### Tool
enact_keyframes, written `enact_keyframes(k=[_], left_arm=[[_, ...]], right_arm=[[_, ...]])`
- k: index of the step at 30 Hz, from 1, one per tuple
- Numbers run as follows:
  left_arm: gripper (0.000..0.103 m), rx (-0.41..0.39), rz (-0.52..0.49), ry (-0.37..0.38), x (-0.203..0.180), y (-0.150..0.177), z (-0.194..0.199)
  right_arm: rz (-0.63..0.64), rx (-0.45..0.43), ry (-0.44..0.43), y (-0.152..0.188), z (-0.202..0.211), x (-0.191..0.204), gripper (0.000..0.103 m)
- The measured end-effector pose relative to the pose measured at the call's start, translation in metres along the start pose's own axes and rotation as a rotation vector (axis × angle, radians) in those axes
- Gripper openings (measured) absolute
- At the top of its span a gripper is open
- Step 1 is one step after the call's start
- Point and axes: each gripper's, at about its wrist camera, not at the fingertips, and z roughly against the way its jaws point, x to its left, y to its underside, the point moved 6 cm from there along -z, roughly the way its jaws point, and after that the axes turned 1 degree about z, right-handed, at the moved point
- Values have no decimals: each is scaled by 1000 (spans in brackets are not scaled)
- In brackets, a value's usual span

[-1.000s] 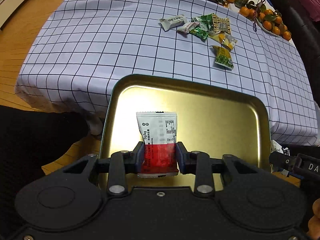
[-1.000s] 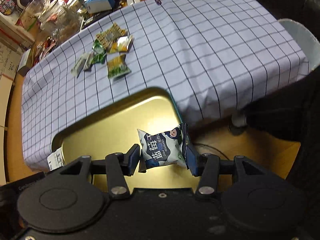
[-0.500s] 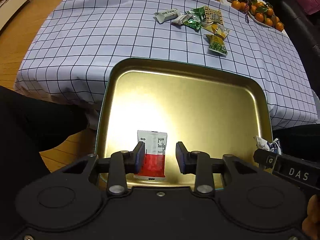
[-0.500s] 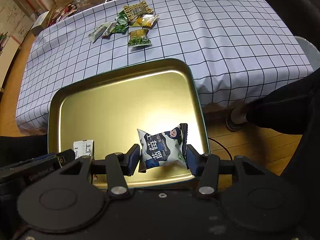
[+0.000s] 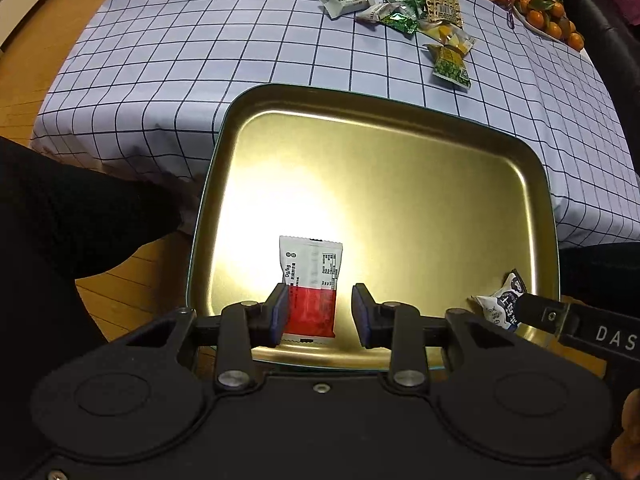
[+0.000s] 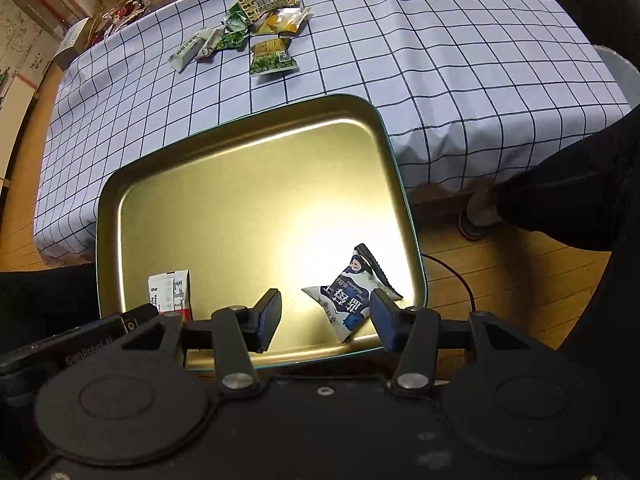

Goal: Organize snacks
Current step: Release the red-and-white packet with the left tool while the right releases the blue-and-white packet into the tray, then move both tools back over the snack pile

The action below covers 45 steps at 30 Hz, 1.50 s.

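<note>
Snacks still to be gathered lie in a loose heap of small foil and plastic packets (image 5: 416, 28) on the blue-and-white checked cloth of the desk (image 5: 200, 40), well beyond the far rim of the shallow gold-coloured metal tray (image 5: 400, 120). From the left claw (image 5: 320, 314) that heap lies at about one o'clock; from the right claw (image 6: 326, 316) it lies at about eleven o'clock, so neither hand is clearly the nearer. The long grey-white bar wrapper (image 6: 190, 50) at the heap's edge runs slantwise across the right view, and a claw would need to close across its narrow width, I judge.

Both claws stand part open and hold nothing. A flat white-and-red sachet (image 5: 310, 286) lies on the tray floor between the left pads, its long axis pointing to twelve o'clock, with a clear gap at the right pad; whether the left pad touches it I cannot tell. A puffy navy-and-white pouch (image 6: 350, 296) rests tilted near the tray's right rim, just beside the right pad.

The right view shows the sachet (image 6: 170, 294) only partly, behind the left claw's body. The left view shows only part of the pouch (image 5: 500, 304), but also a plate of oranges (image 5: 540, 12) at the desk's far corner.
</note>
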Motion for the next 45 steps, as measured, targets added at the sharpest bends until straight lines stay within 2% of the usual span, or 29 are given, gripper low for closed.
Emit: enact_keyframes(k=[13,20,25,31,37,45], left_arm=[[42,32,-11,-15,0,-5,-5],[42,54,-21,-51,0,-24,-6],[43,105,1,-42,3,-46,-9],[43,130,-4,-23,-1,-81,-10],[43,137,-27,-37,-11,-123,-17],[43,71,-62,-63,-22,-190,-26]], right_arm=[[3,47,17,0,-9,1,52],[19,79,18,-13,-11,3,52],[28,107,89,-31,-16,2,52],[37,133,92,-63,-17,0,52],[-26,188,72,-107,-23,-3,52],[-108,202,50,-182,-31,-2,52]])
